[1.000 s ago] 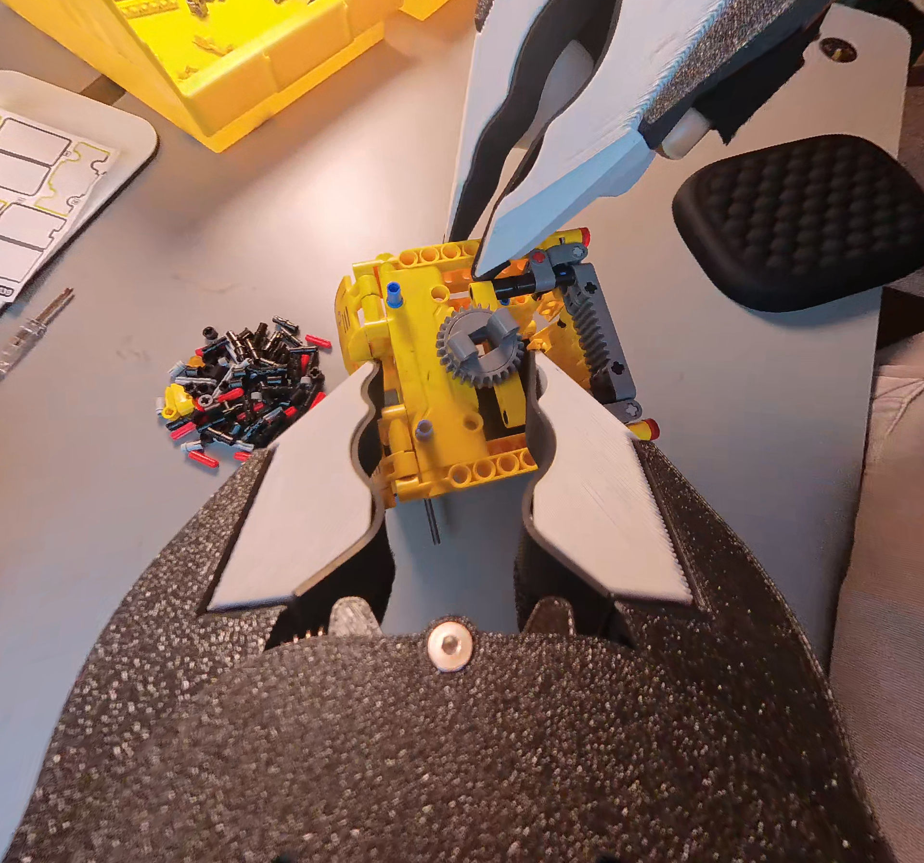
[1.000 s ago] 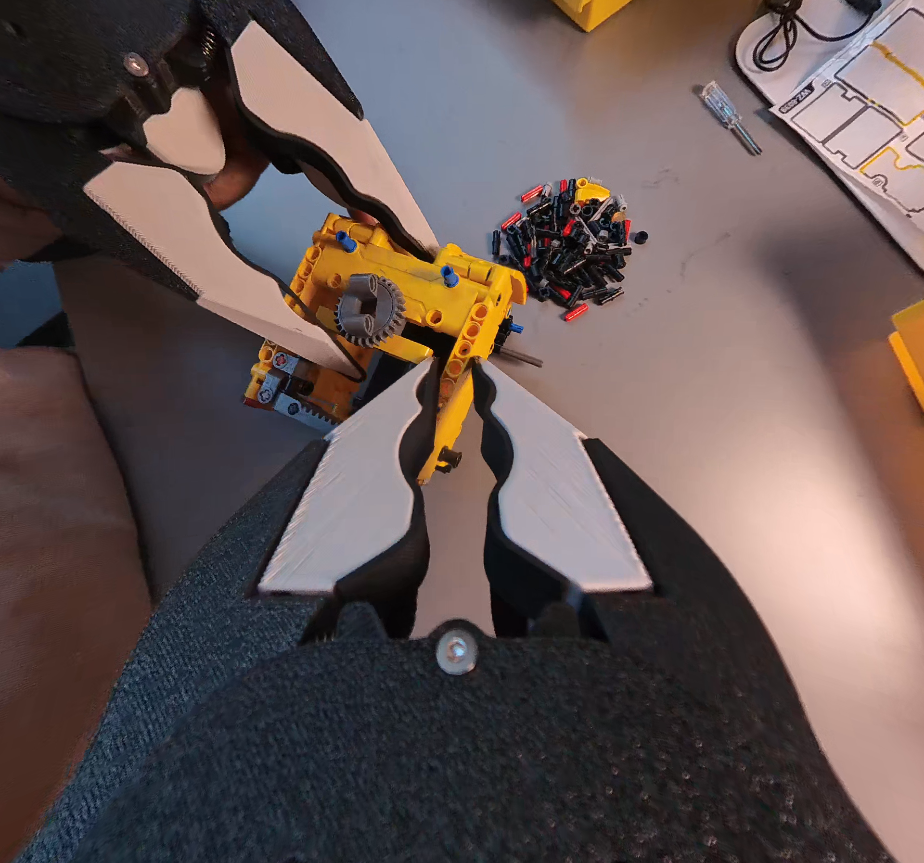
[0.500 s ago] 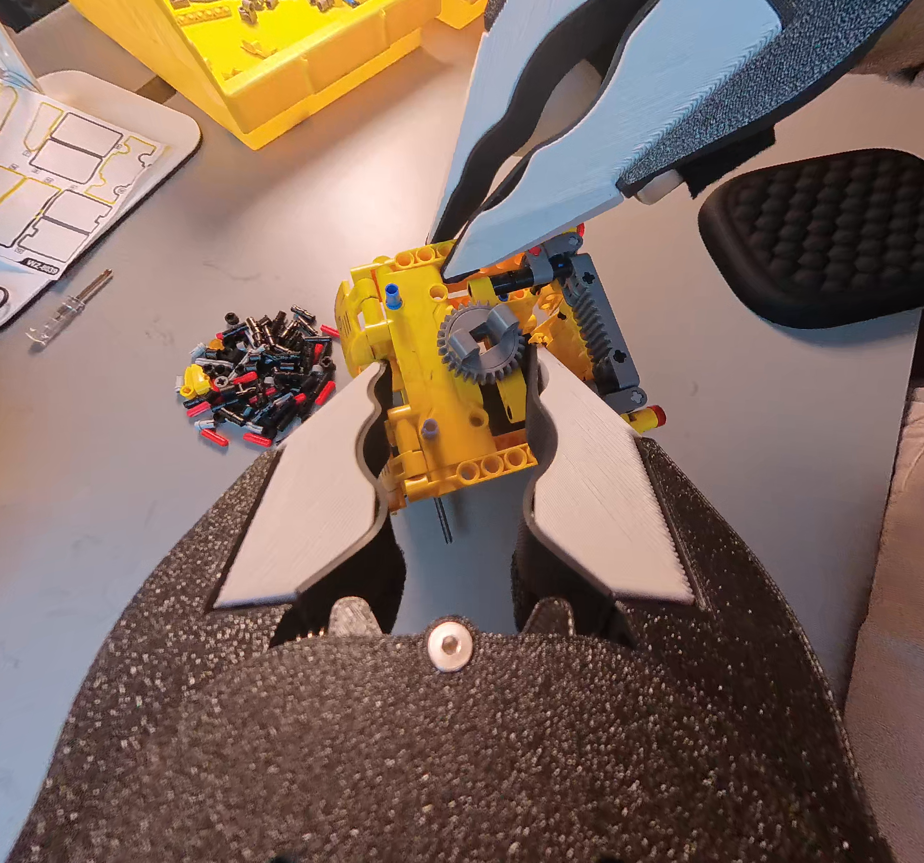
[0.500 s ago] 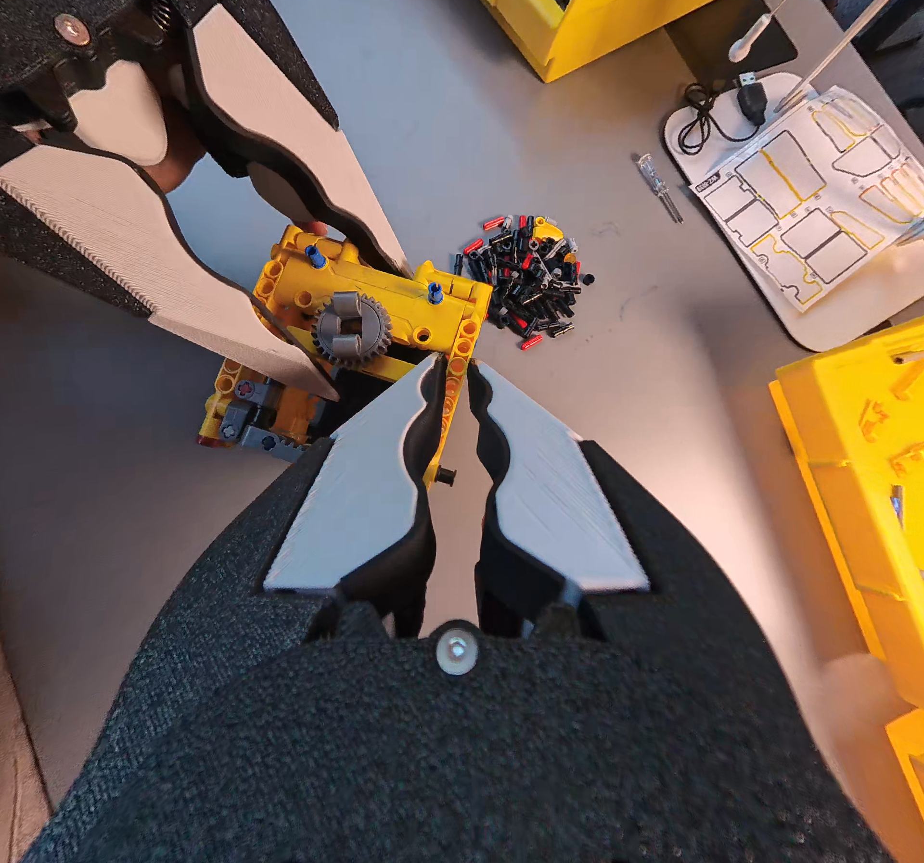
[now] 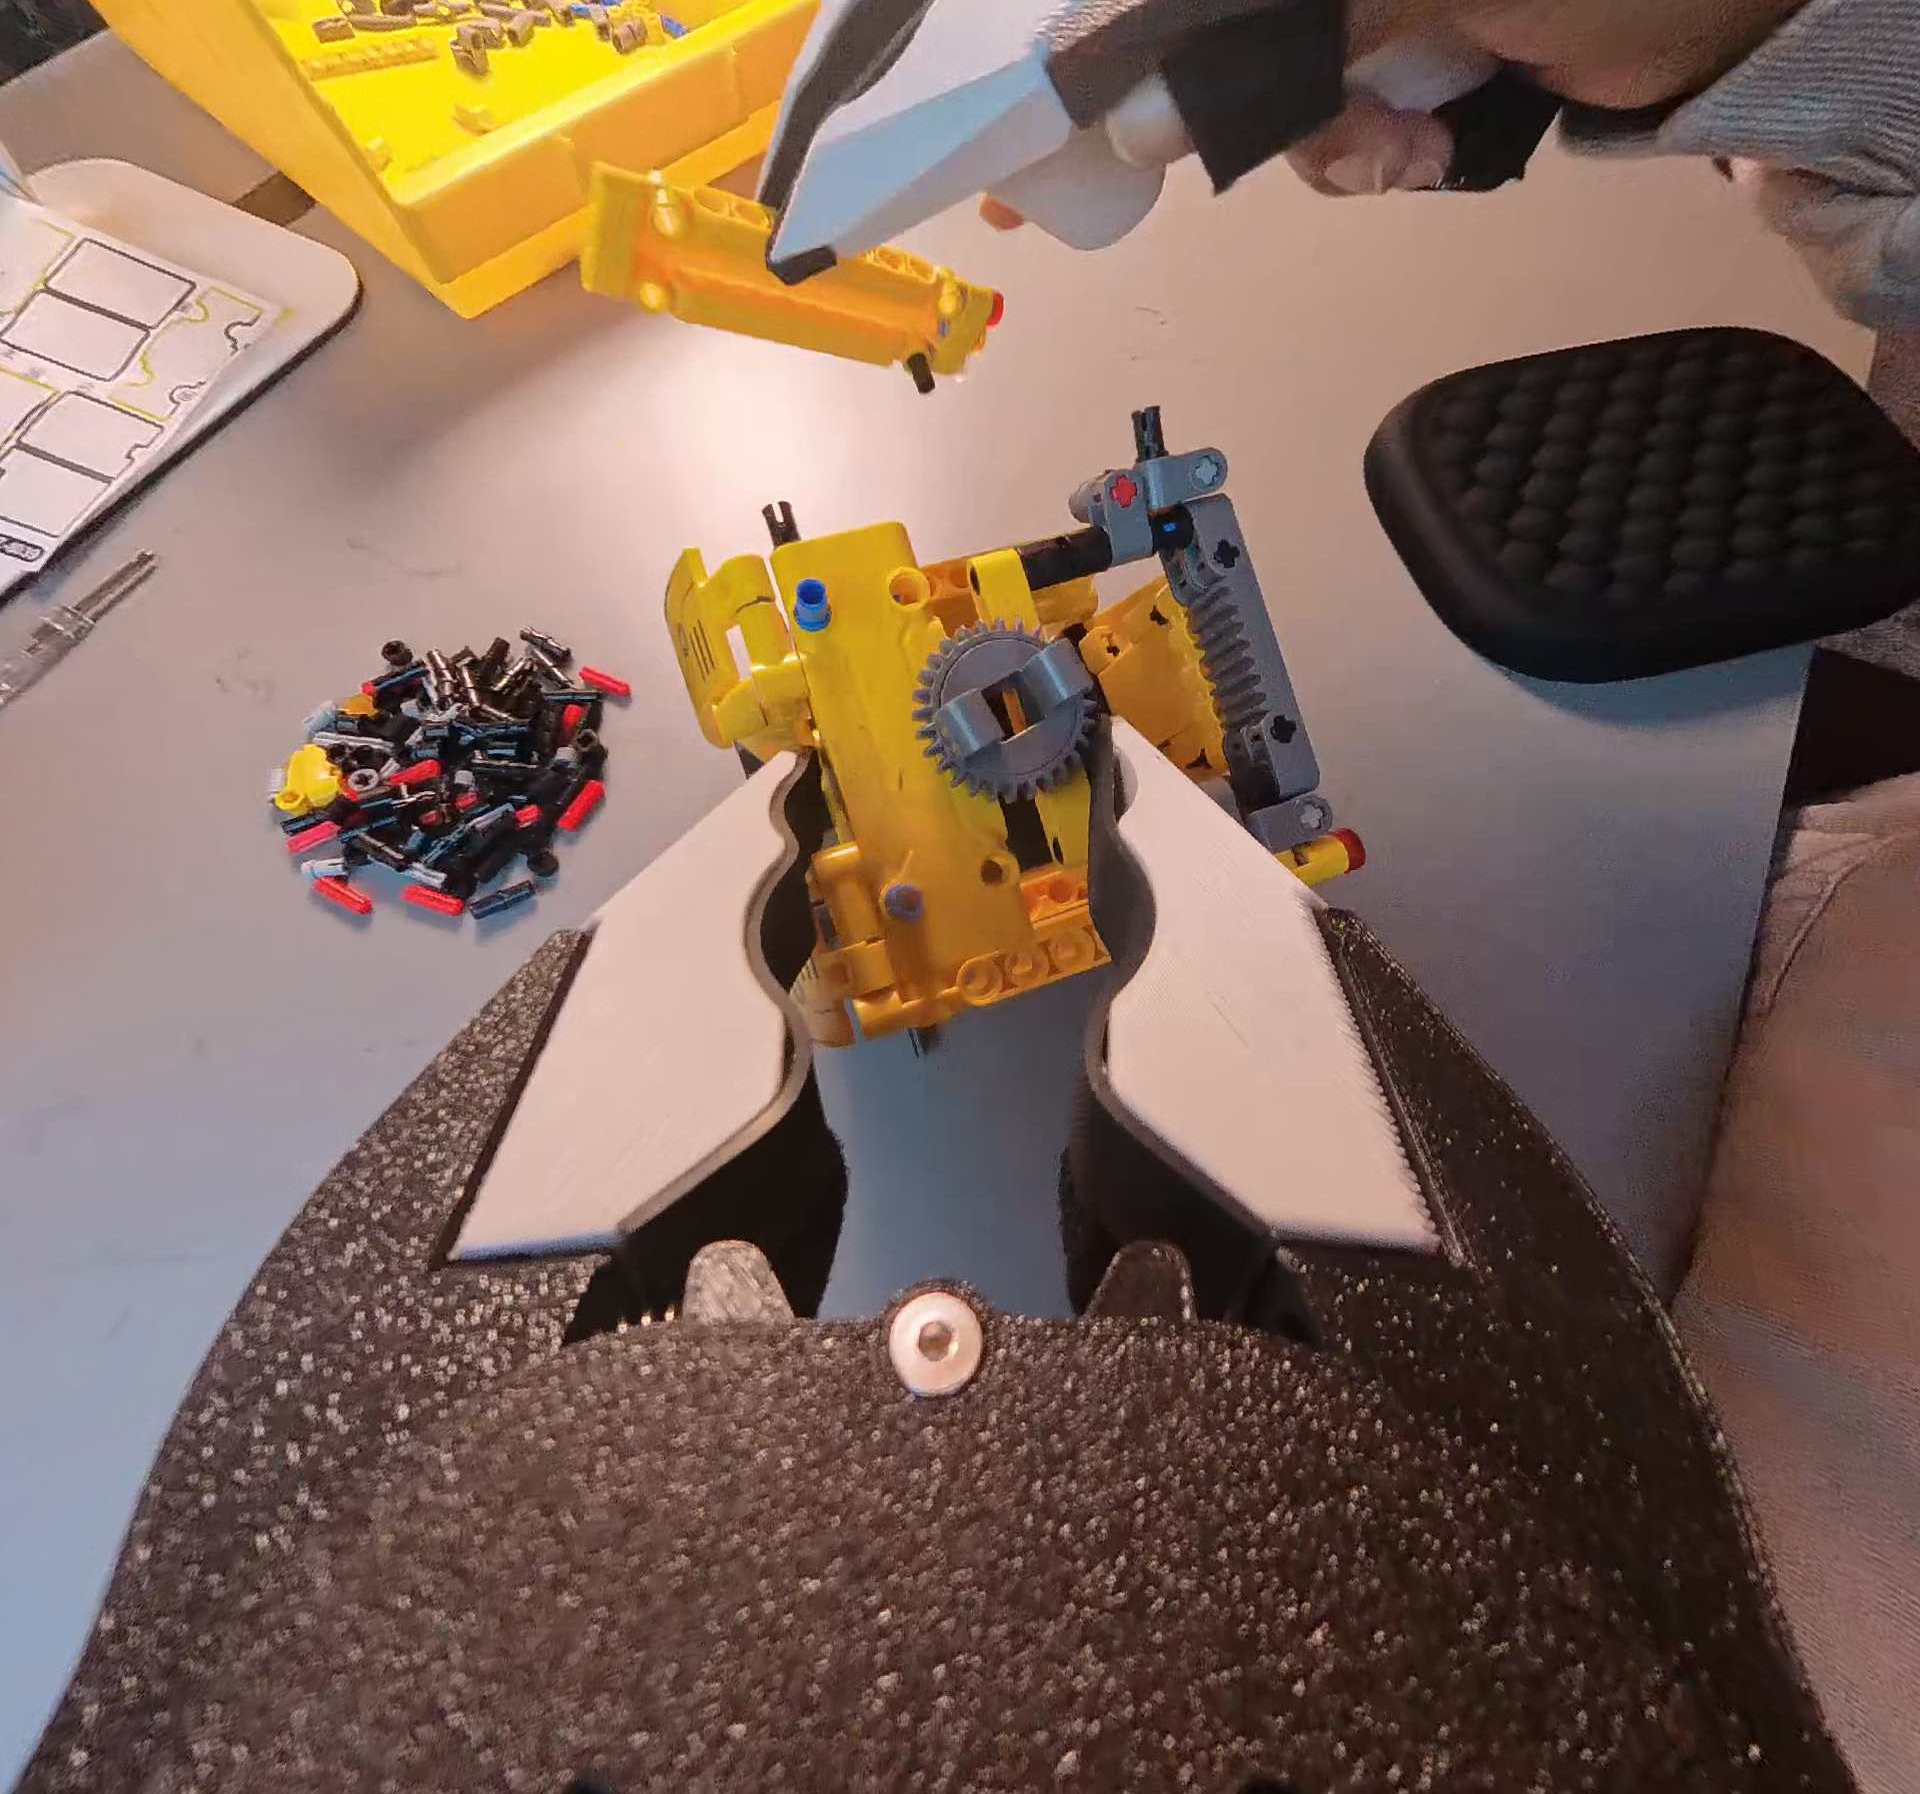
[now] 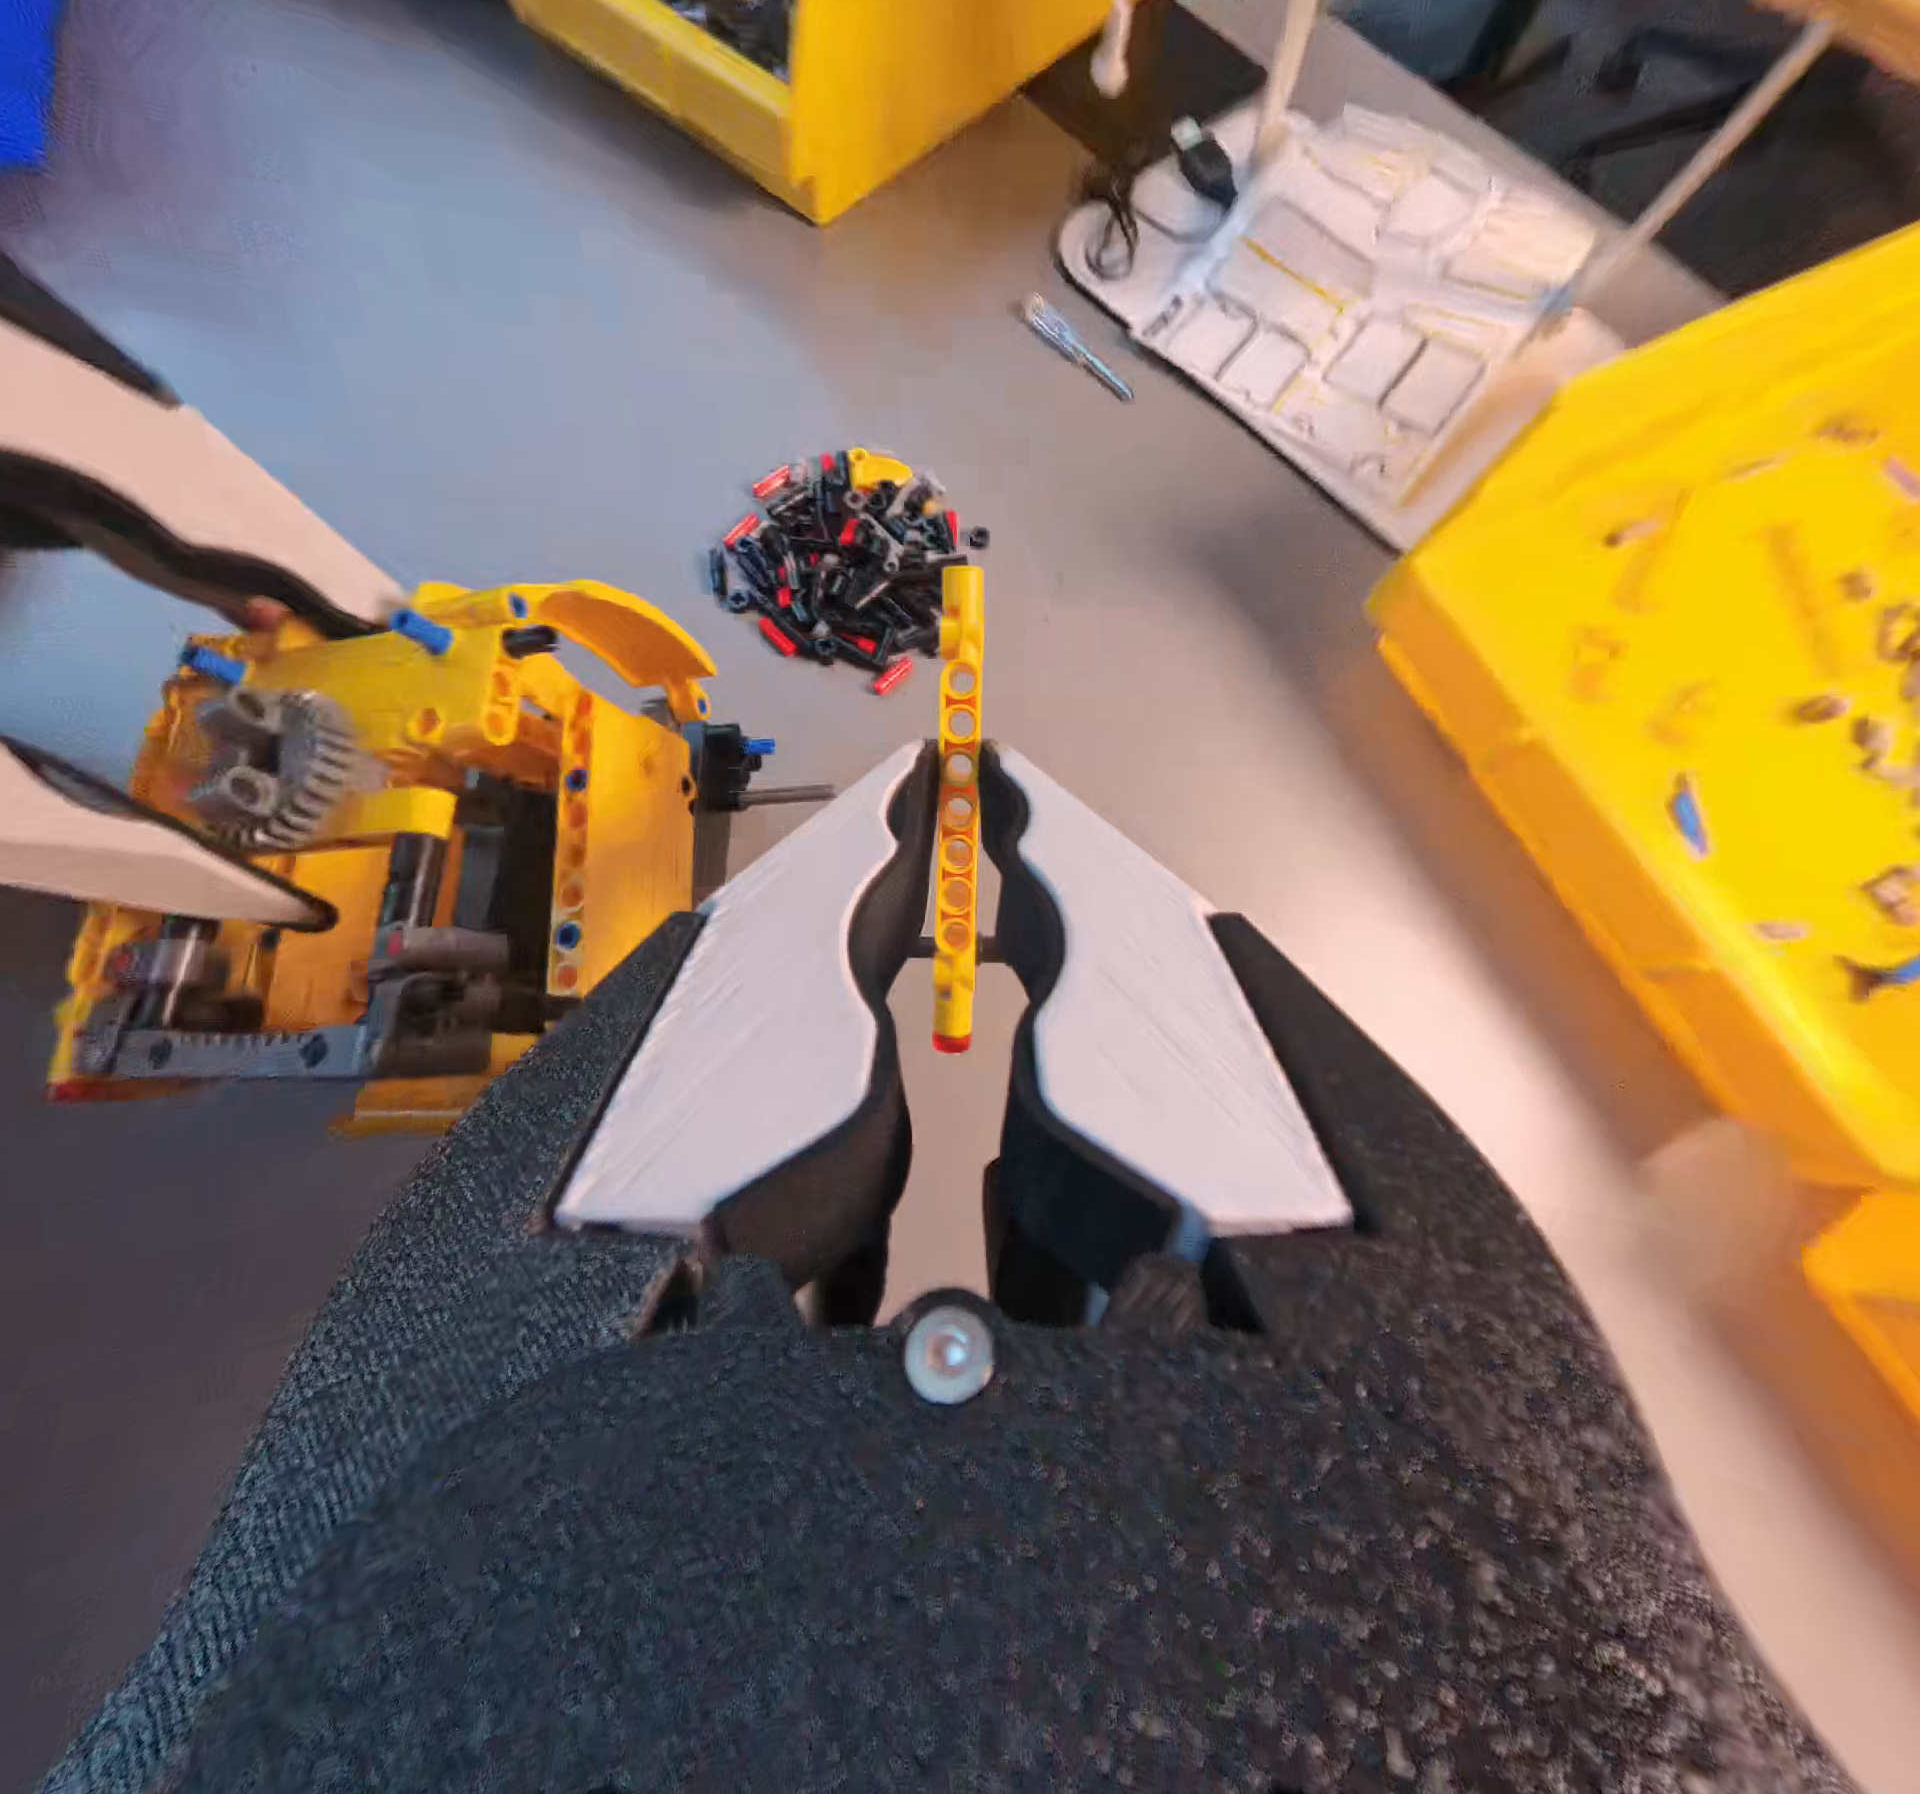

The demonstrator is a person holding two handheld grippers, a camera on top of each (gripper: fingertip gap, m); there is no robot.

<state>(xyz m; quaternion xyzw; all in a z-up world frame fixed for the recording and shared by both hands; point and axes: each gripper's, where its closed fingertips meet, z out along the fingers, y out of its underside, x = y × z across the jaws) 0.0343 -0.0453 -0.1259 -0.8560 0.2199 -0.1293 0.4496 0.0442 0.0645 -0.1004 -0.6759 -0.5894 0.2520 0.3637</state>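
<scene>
A yellow brick-built model [image 5: 935,809] with a grey gear [image 5: 1003,721] and a grey toothed rack [image 5: 1242,664] sits on the grey table. My left gripper [image 5: 951,768] is shut on the model's body. The model also shows in the right wrist view [image 6: 416,809], held between the left gripper's fingers [image 6: 156,861]. My right gripper [image 6: 961,757] is shut on a long yellow beam with holes [image 6: 958,809] and holds it in the air, apart from the model. In the left wrist view the right gripper [image 5: 800,253] carries that beam [image 5: 769,279] above and beyond the model.
A pile of small black, red and blue pins [image 5: 447,778] lies left of the model. Yellow parts bins [image 5: 468,61] stand at the back, another yellow bin [image 6: 1662,705] at the right. A printed sheet [image 5: 94,362], a small clear tool [image 6: 1075,357] and a black padded armrest [image 5: 1652,497] are nearby.
The right gripper has pulled the yellow beam off the model and lifted it up and away. The left gripper still grips the model, which has shifted slightly.
</scene>
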